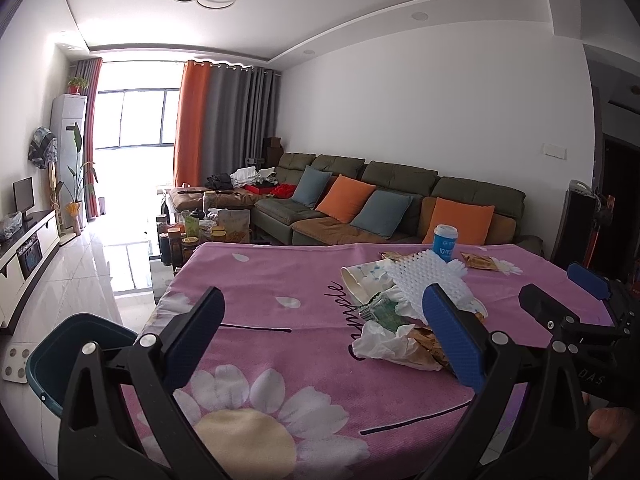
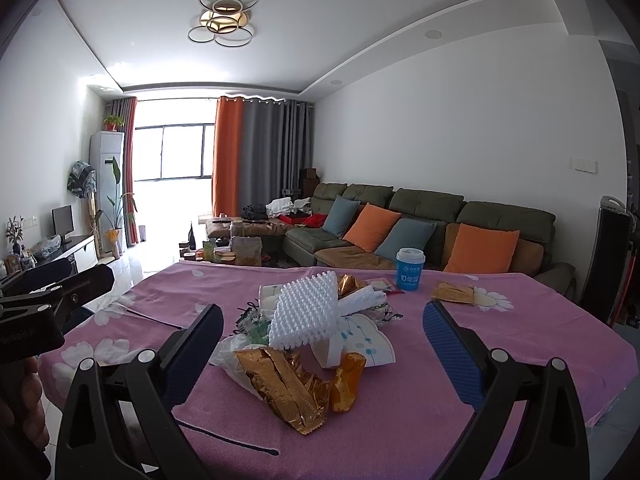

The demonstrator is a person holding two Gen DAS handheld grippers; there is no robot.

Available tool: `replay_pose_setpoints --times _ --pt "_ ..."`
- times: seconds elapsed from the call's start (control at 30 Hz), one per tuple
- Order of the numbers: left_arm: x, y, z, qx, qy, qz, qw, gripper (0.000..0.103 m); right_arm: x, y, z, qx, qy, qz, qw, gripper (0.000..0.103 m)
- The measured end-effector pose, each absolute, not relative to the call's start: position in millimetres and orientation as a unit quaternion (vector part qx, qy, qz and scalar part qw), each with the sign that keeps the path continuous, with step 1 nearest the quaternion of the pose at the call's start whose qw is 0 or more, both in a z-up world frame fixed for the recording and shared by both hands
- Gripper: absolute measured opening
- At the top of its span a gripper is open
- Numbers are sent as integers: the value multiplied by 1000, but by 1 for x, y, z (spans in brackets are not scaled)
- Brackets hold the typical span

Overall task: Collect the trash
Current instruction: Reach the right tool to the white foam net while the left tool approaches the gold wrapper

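Both grippers spread wide above a trash heap on the pink flowered tablecloth [image 1: 280,280].
Left wrist view: left gripper [image 1: 324,328] released, empty; dark teal plastic bin [image 1: 60,356] beside the table's left edge. Right wrist view: right gripper [image 2: 324,340] released over crumpled gold foil wrappers [image 2: 288,388], white bumpy foam sheet [image 2: 308,312], blue paper cup [image 2: 410,270] behind.

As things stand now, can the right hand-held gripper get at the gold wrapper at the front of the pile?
Probably yes. The right hand-held gripper is open and empty, and the gold wrapper lies at the near edge of the pile, between its fingers' lines, with nothing on top. Only bare tablecloth lies before it.
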State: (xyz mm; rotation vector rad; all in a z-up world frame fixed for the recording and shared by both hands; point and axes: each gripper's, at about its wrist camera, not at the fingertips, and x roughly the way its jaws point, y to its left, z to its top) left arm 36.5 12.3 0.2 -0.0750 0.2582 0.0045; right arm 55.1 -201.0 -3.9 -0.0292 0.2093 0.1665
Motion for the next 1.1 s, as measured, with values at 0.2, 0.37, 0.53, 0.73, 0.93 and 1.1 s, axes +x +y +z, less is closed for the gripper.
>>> replay_pose_setpoints --times 0.2,0.37,0.53,0.73,0.93,1.1 --pt "56 13 -2 -33 134 -3 990 98 76 -197 -5 -19 119 88 989 96" --pt "72 12 -4 -31 140 -7 990 98 106 -197 -9 -10 160 94 983 96" --pt "92 13 -8 -34 153 -12 988 98 137 -196 -18 -2 209 103 972 96" --pt "115 14 -14 -41 172 -13 984 97 170 -193 -29 1 260 112 959 96" --pt "127 17 -21 -45 184 -7 982 98 184 -185 -36 -4 282 123 952 91" --pt "134 19 -26 -50 195 -8 980 97 193 -181 -38 -2 300 131 945 69"
